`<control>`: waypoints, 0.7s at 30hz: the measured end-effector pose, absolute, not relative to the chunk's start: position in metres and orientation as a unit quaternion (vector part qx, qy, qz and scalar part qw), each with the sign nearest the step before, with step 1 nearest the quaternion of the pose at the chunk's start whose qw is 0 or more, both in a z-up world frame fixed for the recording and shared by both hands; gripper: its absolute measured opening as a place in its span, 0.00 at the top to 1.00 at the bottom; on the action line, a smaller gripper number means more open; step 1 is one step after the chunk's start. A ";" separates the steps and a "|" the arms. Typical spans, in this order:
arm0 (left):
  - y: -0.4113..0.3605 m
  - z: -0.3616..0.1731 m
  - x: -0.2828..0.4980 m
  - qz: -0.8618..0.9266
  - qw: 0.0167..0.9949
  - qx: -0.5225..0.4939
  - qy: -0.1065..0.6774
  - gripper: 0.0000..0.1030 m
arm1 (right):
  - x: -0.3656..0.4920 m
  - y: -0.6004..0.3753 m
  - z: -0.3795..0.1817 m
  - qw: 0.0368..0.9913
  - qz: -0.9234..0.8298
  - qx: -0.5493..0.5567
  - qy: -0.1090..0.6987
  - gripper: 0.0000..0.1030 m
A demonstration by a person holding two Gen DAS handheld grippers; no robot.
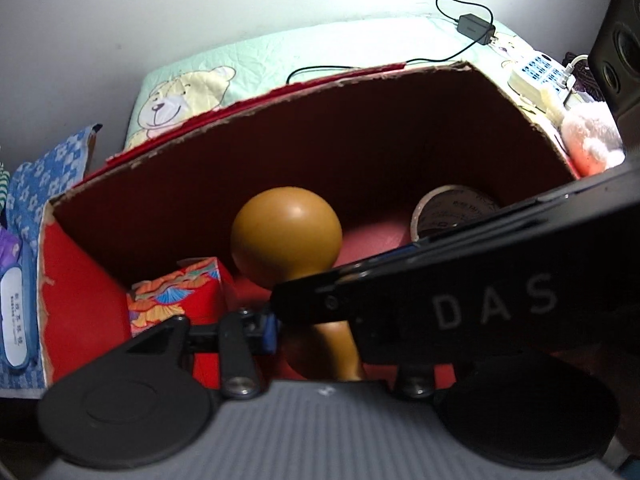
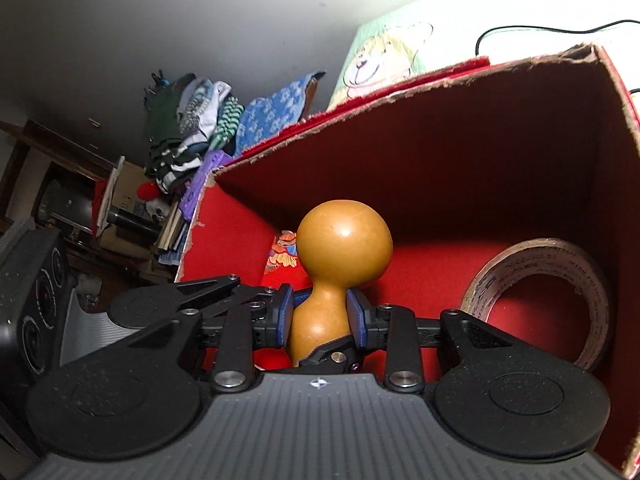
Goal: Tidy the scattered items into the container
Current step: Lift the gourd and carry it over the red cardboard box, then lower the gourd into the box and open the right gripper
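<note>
- Gourd (image 2: pixel 344 240): one, tan, two-lobed, inside the red cardboard box (image 2: pixel 500 184), big bulb pointing away from the camera
- Box contents, counted: one gourd, one tape roll (image 2: pixel 536 304) leaning at the right side, one small patterned red box (image 1: pixel 180 292) at the left
- Right hand-held gripper (image 2: pixel 320 316): blue pads clamped on the gourd's narrow waist from both sides, gourd sits dead centre between them
- Left hand-held gripper (image 1: pixel 312 332): only its left finger (image 1: pixel 260 328) with the blue pad shows, just beside the gourd's lower lobe; the right one is covered by the other gripper's black body crossing the frame, so can't tell its opening
- Gourd's bottom end hidden behind gripper bodies in both views
- Outside the box: one teddy-print cushion (image 1: pixel 208 80), one black adapter (image 1: pixel 476 30) with cable, one power strip (image 1: pixel 540 76), partly cut off at the right
</note>
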State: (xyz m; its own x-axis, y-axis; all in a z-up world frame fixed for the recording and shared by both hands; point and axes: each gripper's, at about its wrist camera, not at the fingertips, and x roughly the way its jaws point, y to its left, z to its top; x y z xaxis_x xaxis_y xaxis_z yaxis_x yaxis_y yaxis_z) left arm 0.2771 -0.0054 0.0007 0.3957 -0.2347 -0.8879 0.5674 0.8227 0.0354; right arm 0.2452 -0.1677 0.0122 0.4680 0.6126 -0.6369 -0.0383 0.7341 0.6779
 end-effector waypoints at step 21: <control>-0.002 -0.001 0.276 -0.219 0.815 0.207 0.494 0.57 | 0.250 -0.178 0.001 0.795 0.115 0.329 0.497 0.70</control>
State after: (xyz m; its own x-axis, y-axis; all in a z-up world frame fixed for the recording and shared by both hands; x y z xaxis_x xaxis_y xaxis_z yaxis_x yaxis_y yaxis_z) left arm 0.2758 -0.0019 -0.0012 0.4157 -0.1521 -0.8967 0.5614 0.8186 0.1214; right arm 0.2497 -0.1784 0.0005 0.4796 0.5089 -0.7148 0.1445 0.7577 0.6364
